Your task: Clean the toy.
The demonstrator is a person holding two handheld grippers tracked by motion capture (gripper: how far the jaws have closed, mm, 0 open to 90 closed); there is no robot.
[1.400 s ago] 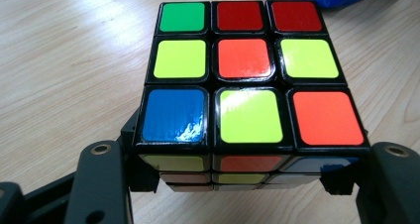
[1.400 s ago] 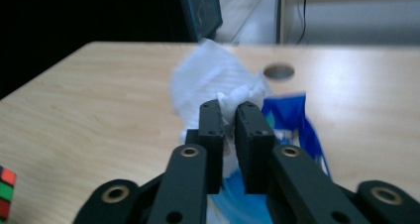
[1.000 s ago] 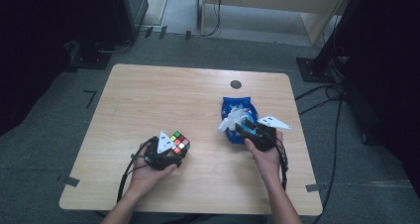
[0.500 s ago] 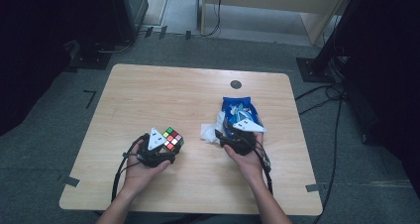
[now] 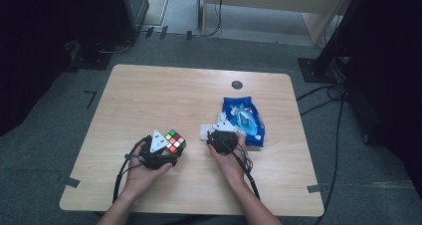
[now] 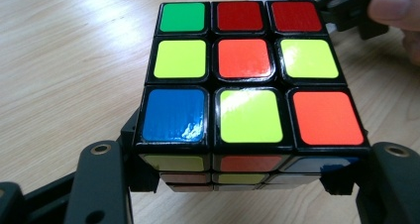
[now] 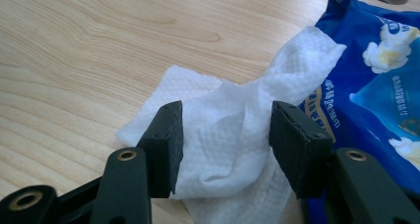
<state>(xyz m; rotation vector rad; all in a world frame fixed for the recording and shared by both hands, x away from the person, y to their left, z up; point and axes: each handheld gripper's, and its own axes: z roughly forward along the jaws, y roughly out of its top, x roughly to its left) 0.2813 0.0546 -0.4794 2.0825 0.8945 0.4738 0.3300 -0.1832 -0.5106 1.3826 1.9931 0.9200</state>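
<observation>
High view first: a light wooden table (image 5: 149, 100) with rounded corners sits mid-frame on grey carpet (image 5: 45, 150). A dark round grommet (image 5: 237, 84) marks the tabletop near its far edge. Black equipment stands (image 5: 318, 65) and loose cables (image 5: 343, 100) crowd the upper right, and a pale wooden cabinet (image 5: 278, 1) runs along the top. Bits of tape (image 5: 71, 182) lie on the carpet by the near table corners. At lower centre-left, the left gripper (image 5: 166, 150) clamps a Rubik's cube (image 5: 175, 140). Just right of it, the right gripper (image 5: 211, 135) sits over a white wet wipe (image 5: 204, 132), with the blue wipes pack (image 5: 244, 120) touching it on the far side.

Left gripper view now: the cube (image 6: 247, 75) fills the centre, both black jaws tight against its lower sides. Its top face shows green, red, yellow, orange and blue stickers. Wood grain runs behind, and a fingertip of the other hand (image 6: 396, 11) peeks in at the upper right.

Right gripper view: the wet wipe (image 7: 233, 135) lies crumpled on the wood at centre, one end draped onto the blue pack (image 7: 366, 85) at right. The jaws have just been closing; they straddle the wipe, and a gap shows at the right pad.
</observation>
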